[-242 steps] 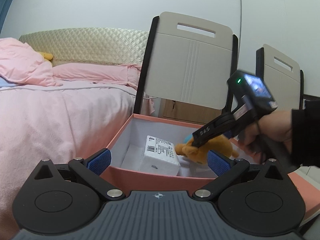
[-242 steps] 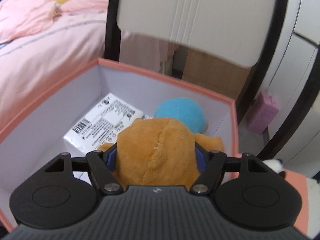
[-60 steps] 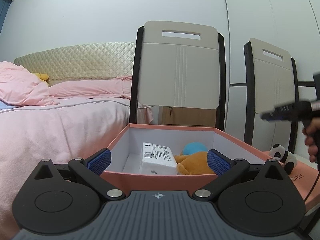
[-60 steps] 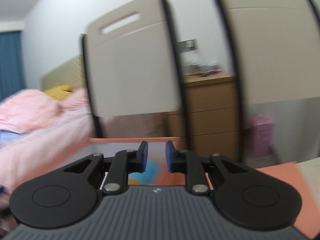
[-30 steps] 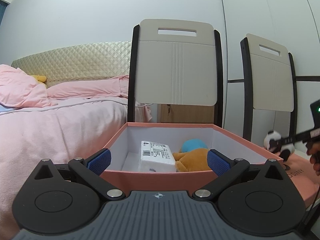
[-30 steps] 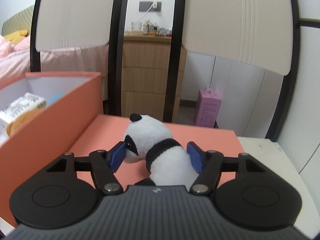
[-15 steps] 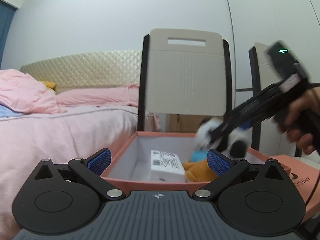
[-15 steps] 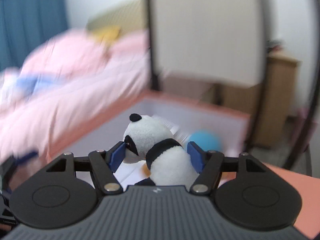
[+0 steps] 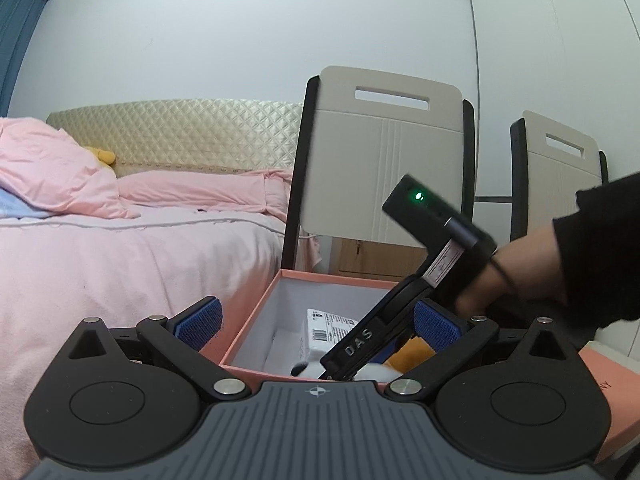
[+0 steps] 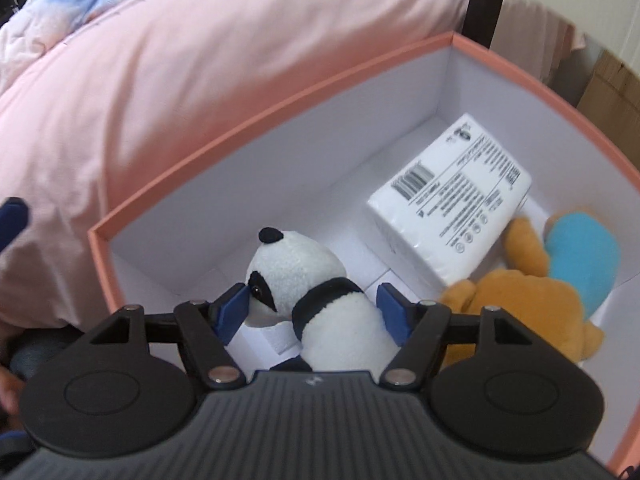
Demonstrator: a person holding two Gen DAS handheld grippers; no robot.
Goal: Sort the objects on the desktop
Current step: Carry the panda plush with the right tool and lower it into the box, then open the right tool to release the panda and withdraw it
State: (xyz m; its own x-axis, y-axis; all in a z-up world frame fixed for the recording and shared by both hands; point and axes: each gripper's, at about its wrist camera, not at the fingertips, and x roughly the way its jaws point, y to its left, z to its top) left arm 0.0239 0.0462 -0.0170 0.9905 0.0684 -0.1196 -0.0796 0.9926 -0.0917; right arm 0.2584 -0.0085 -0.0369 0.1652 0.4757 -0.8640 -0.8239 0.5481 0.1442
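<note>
Pink bedding (image 10: 200, 60) fills the background beyond a salmon-pink box (image 10: 280, 96) with white inner walls, and the right hand-held gripper (image 10: 314, 312) points steeply down into it. Between its blue pads sits the panda plush (image 10: 320, 300), low inside the box at the near end; the jaws have just been opening, a sliver of gap shows beside each pad, and the toy looks released rather than squeezed. Ahead and to the right of that hand-held gripper lie a white tissue pack (image 10: 452, 200) and an orange plush (image 10: 528, 300) with a blue patch. The panda is small, light and soft, so it should compress under the pads and drop without harm; its fuzzy pile gives grip, and the narrow neck at the black collar or the round body is the sensible place to pinch. The left hand-held gripper (image 9: 316, 320) hangs just before the box's near wall, jaws wide apart, holding nothing
</note>
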